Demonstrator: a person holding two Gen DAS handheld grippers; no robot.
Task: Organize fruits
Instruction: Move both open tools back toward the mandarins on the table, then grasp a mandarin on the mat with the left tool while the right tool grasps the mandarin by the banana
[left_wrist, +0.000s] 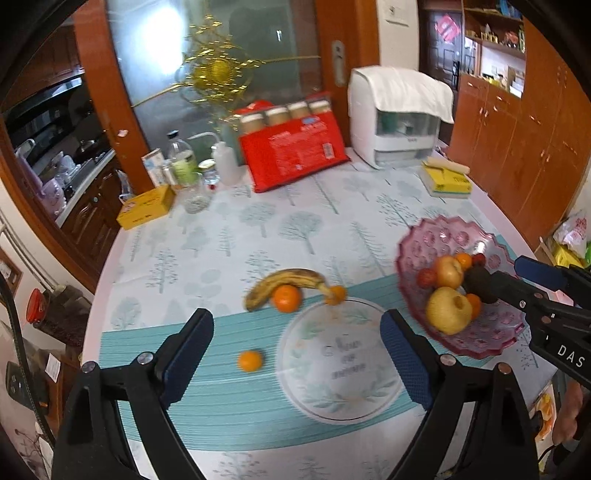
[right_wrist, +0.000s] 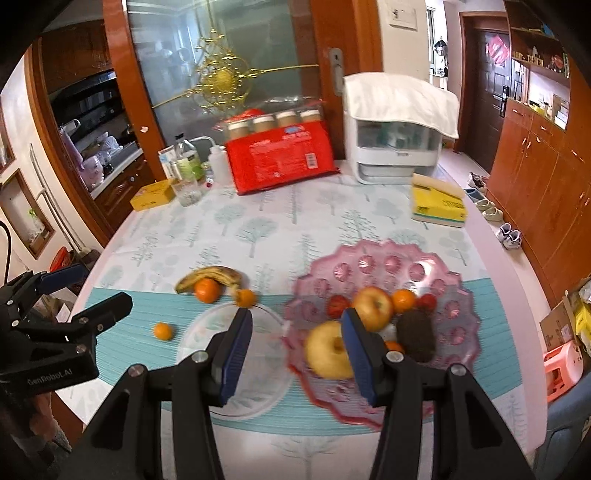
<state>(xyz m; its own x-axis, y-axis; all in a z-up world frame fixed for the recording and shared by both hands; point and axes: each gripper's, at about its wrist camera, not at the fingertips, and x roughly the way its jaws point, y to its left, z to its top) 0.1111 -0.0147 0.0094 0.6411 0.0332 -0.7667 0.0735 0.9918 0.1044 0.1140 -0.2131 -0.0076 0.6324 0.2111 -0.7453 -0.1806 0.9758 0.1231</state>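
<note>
Nearest to us, our left gripper stands with its fingers wide apart and nothing between them, raised above the clear glass plate with its leaf print; our right gripper has its fingers about half apart, also empty, hanging over the gap between that plate and the near rim of the pink glass bowl. Neither pad touches any fruit. We judge the sorting partly done. In the pink bowl, just beyond and to the right of our right fingers, lie a yellow apple, a red-yellow apple, a dark avocado, a tangerine and two small red fruits, piled touching one another; a further orange fruit peeps out between apple and avocado. The clear plate holds nothing yet. Left on the tablecloth are four pieces: a small tangerine alone, just left of the plate and between our left fingers in the left wrist view but well below them; farther off, a spotted banana curving over a larger tangerine that touches it, and another small tangerine at the banana's stem end, just at the plate's far rim. These loose fruits seem to be what remains, the lone tangerine being the nearest to our left fingers. Beyond them a red package, jars and a white appliance line the table's far edge.
</note>
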